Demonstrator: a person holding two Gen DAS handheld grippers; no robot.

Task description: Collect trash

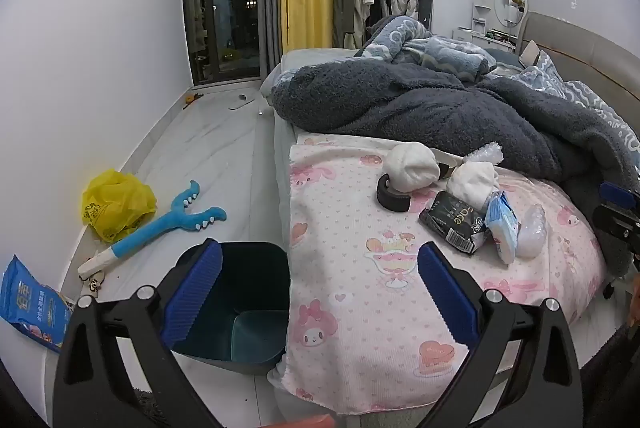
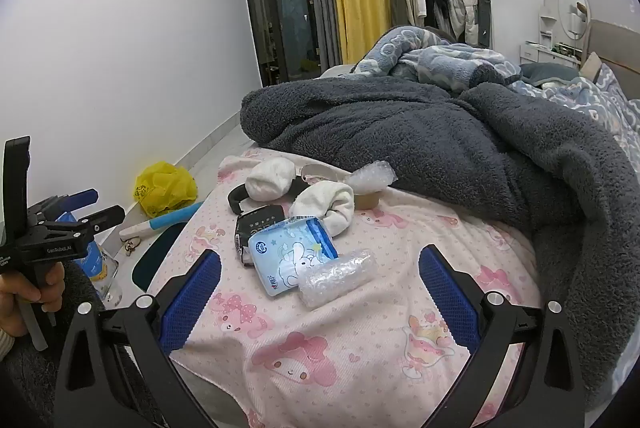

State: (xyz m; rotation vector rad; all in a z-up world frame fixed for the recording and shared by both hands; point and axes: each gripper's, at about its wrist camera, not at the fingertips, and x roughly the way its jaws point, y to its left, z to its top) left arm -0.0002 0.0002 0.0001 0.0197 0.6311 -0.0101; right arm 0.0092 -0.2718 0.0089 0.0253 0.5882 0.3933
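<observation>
Trash lies on the pink cartoon blanket (image 1: 360,292) on the bed: a black snack packet (image 1: 454,222), a blue-white tissue pack (image 1: 502,228), a clear bubble-wrap roll (image 1: 532,232), a black tape roll (image 1: 394,197) and white crumpled wads (image 1: 412,167). A dark teal bin (image 1: 244,304) stands on the floor beside the bed. My left gripper (image 1: 320,292) is open and empty, over the bin and blanket edge. My right gripper (image 2: 320,292) is open and empty, just short of the tissue pack (image 2: 290,254) and bubble-wrap roll (image 2: 340,276). The black packet (image 2: 260,224) lies behind them.
A heaped dark grey blanket (image 1: 420,107) covers the bed behind the trash. On the floor lie a yellow plastic bag (image 1: 116,203), a blue toy grabber (image 1: 168,224) and a blue packet (image 1: 32,304). The left gripper also shows in the right wrist view (image 2: 92,207).
</observation>
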